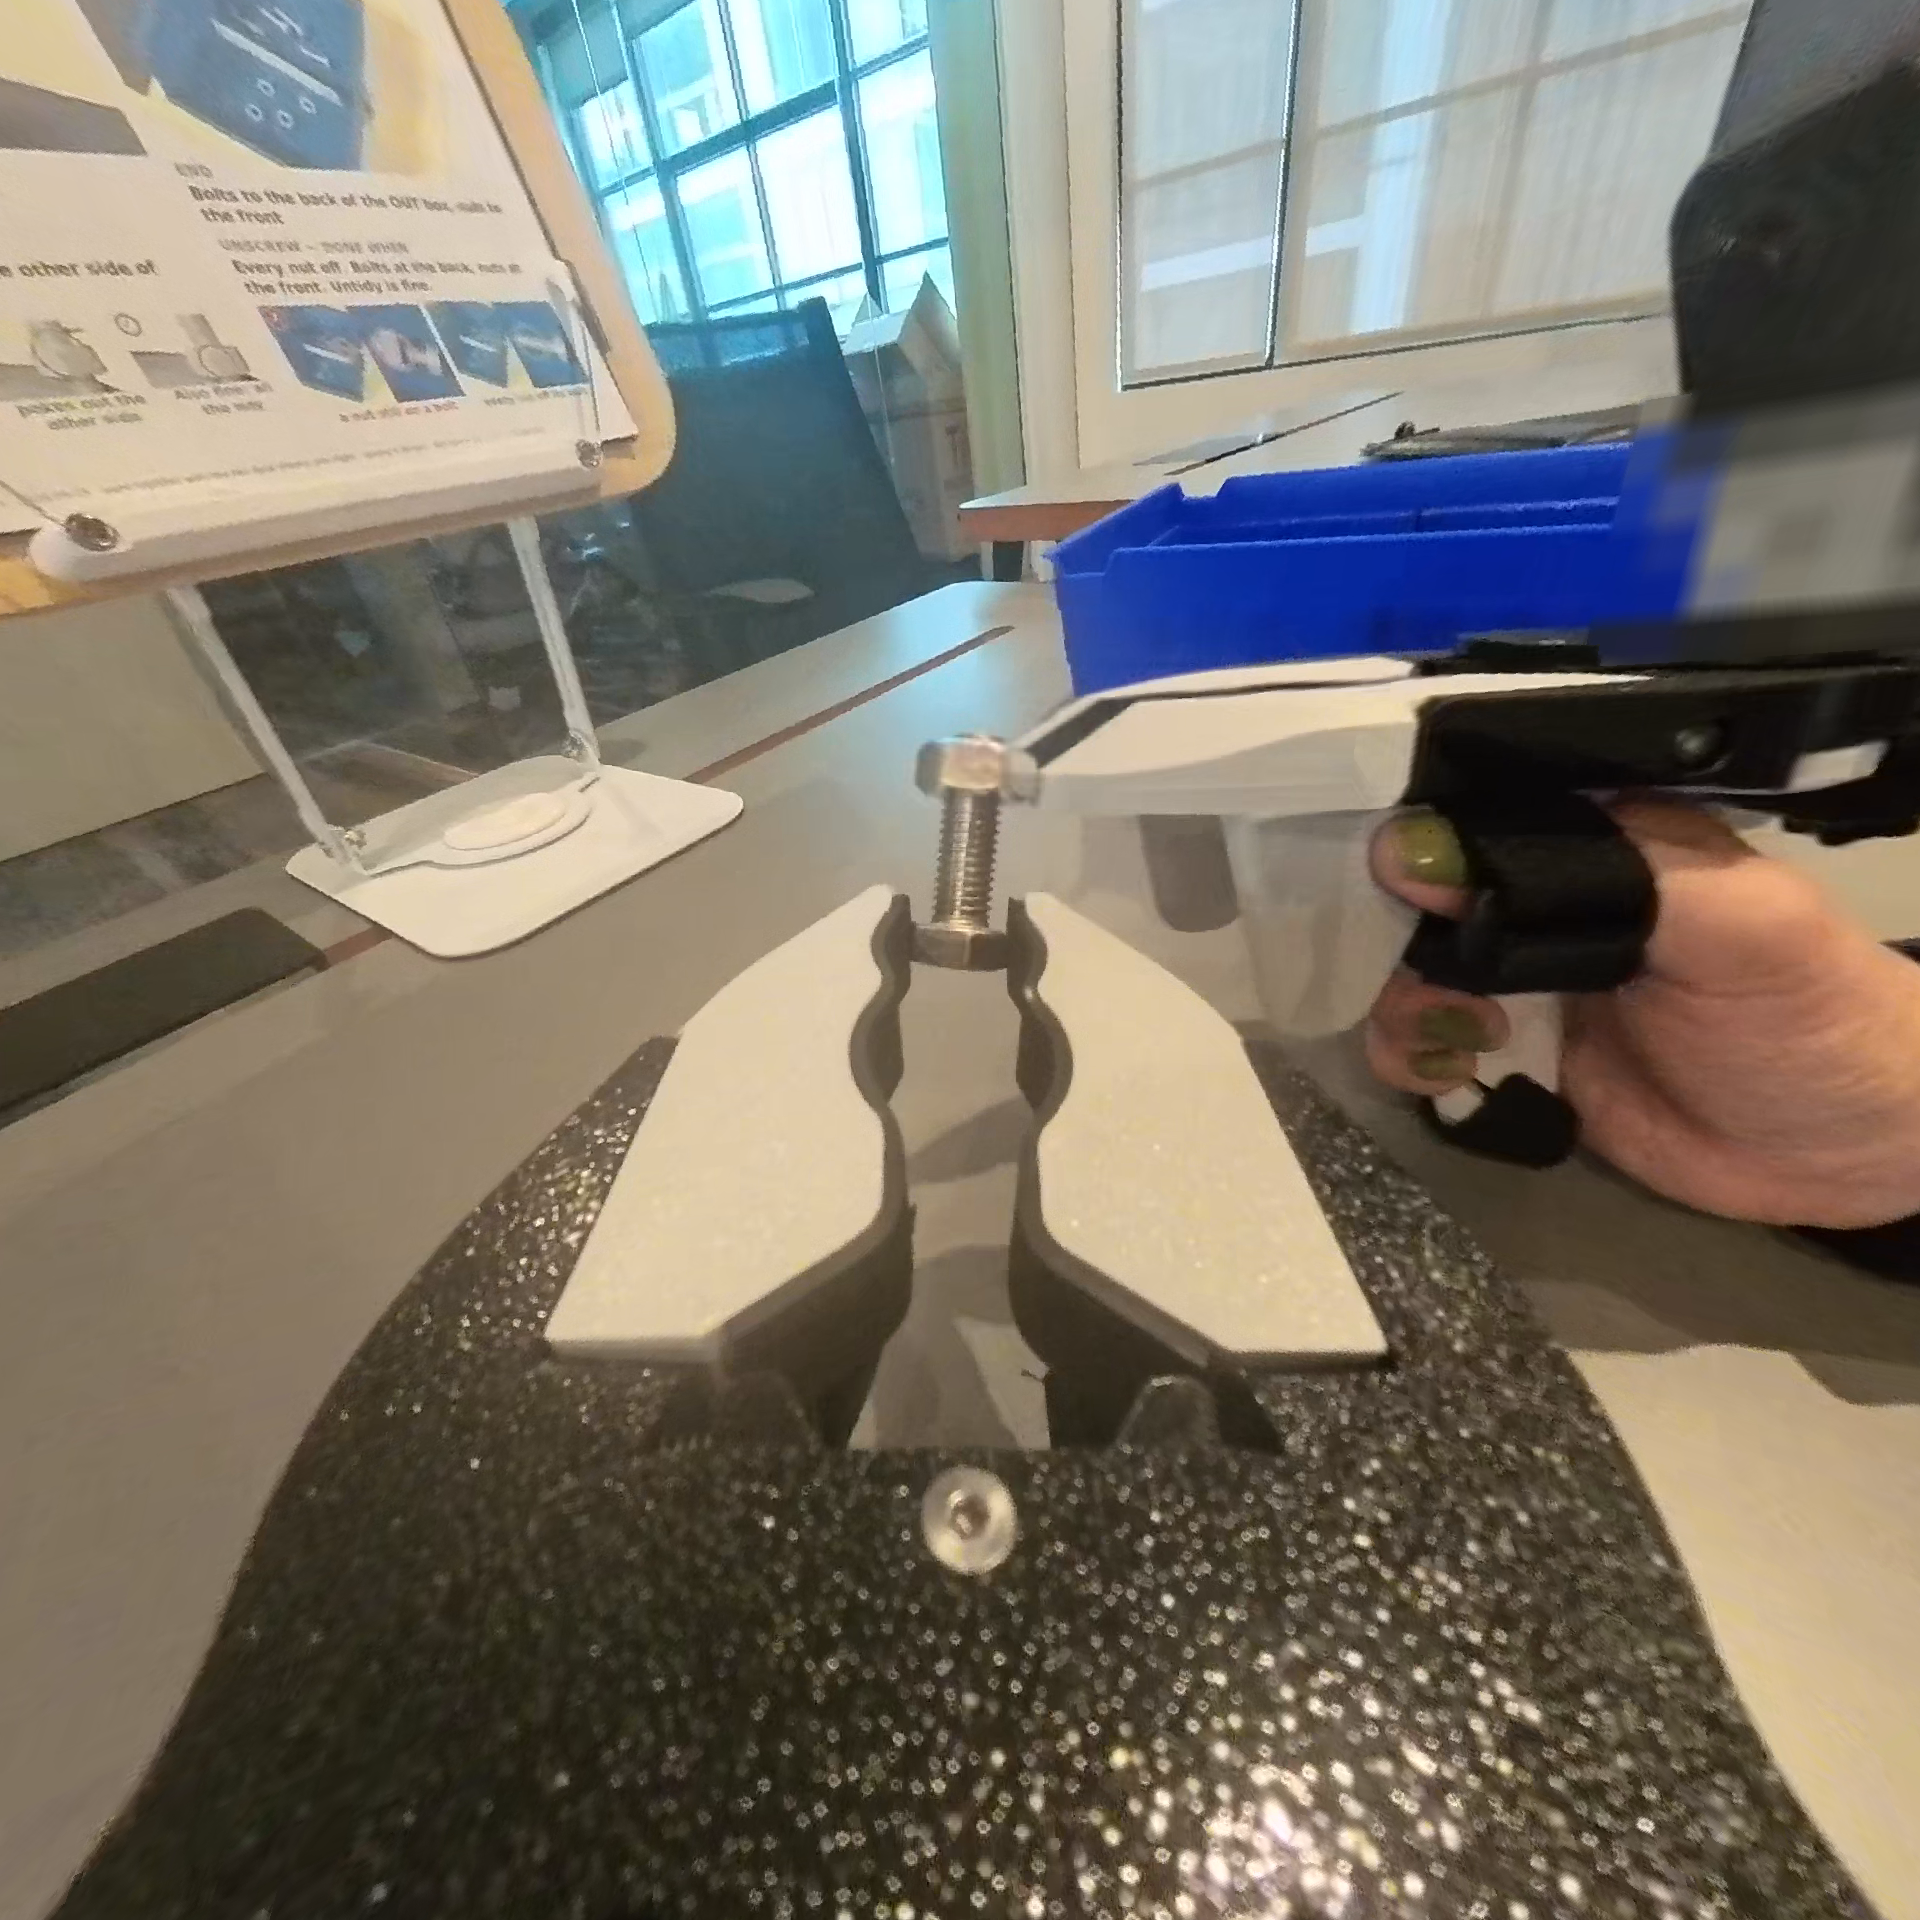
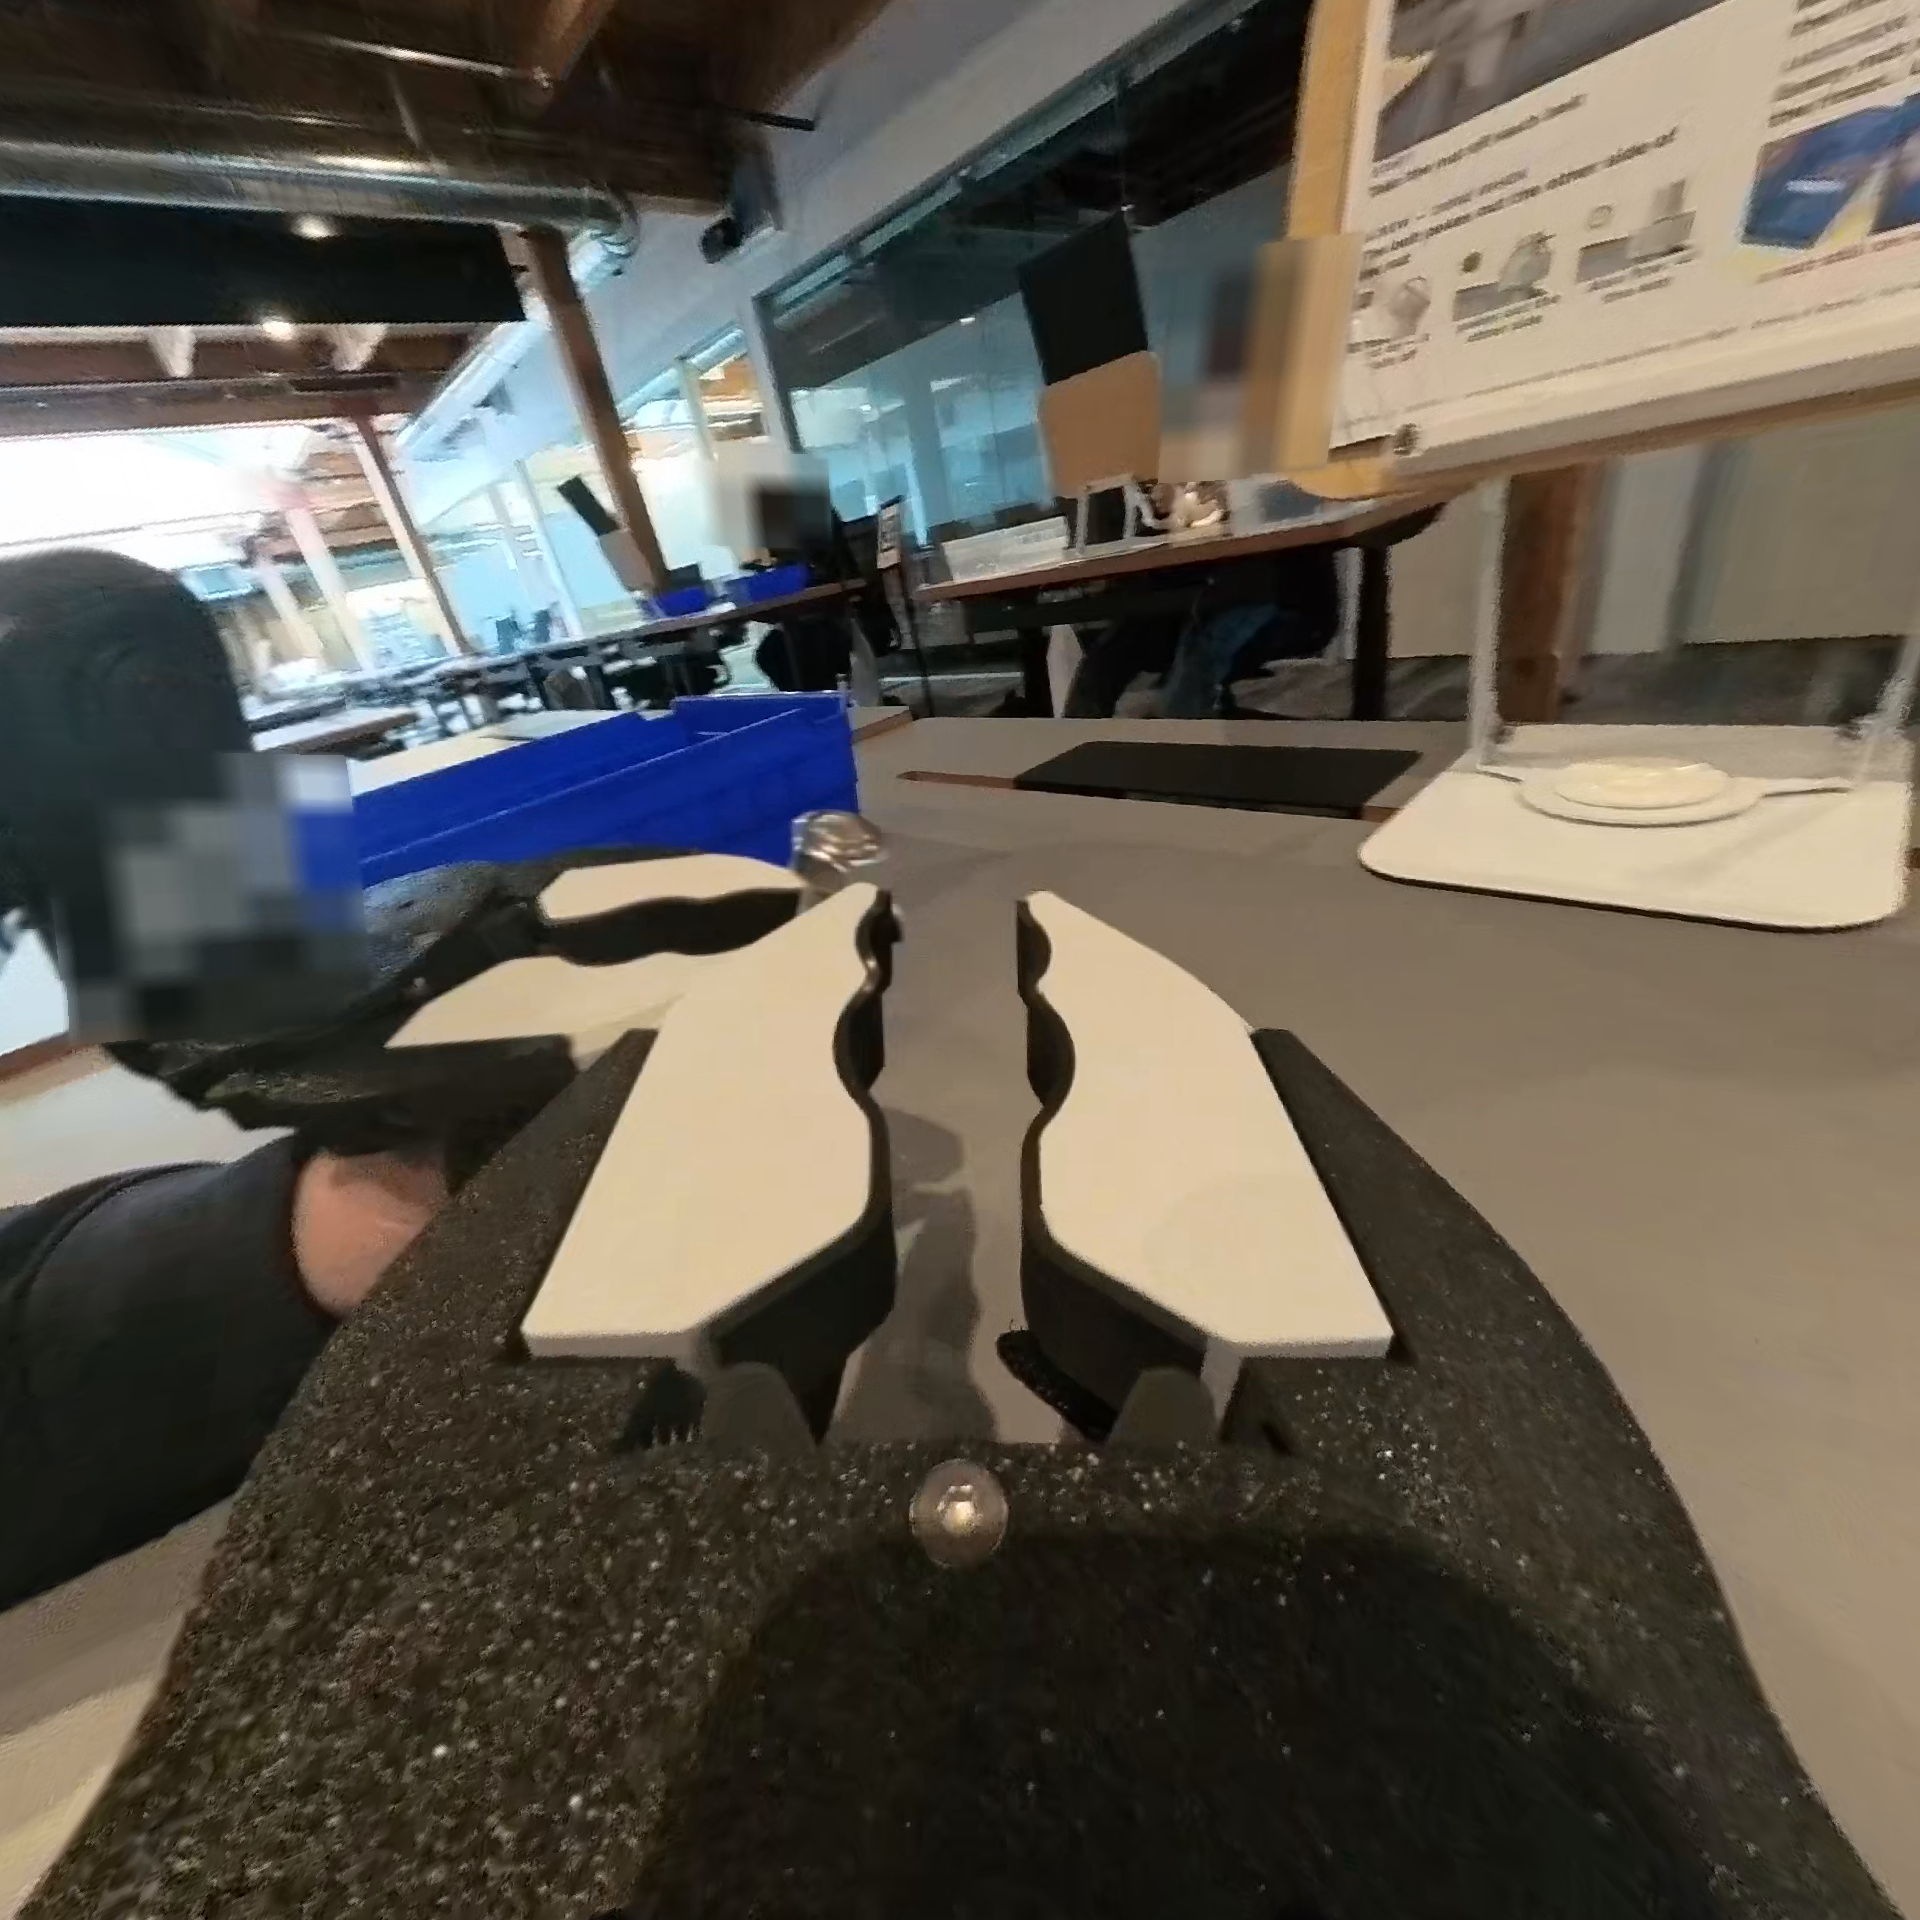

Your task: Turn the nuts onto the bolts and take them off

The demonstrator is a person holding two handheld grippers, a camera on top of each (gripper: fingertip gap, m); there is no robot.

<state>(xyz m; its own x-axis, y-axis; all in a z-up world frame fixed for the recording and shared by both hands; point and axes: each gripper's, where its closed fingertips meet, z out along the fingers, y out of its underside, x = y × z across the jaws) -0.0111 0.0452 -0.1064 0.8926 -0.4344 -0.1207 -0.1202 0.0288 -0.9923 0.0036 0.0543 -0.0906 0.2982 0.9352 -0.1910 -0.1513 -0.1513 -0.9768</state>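
Note:
A steel bolt (image 1: 961,862) stands upright with a hex piece at each end. I cannot tell which is the head and which the nut. My left gripper (image 1: 958,940) is shut on the lower hex piece, above the grey table. My right gripper (image 1: 1029,771) comes in from the right, and its tip touches the upper hex piece (image 1: 961,769). In the right wrist view, my right gripper (image 2: 951,914) is open and empty. The bolt's shiny top (image 2: 836,840) sits just left of its left fingertip, outside the jaws. The left gripper's fingers (image 2: 665,894) show below it.
A blue bin (image 1: 1351,582) stands on the table behind the bolt and also shows in the right wrist view (image 2: 623,790). An instruction board (image 1: 312,260) on a white-based stand (image 1: 520,842) is at the left. A black mat (image 2: 1216,774) lies farther back. A hand (image 1: 1714,1039) holds the right gripper. The grippers are tip to tip, or close to it.

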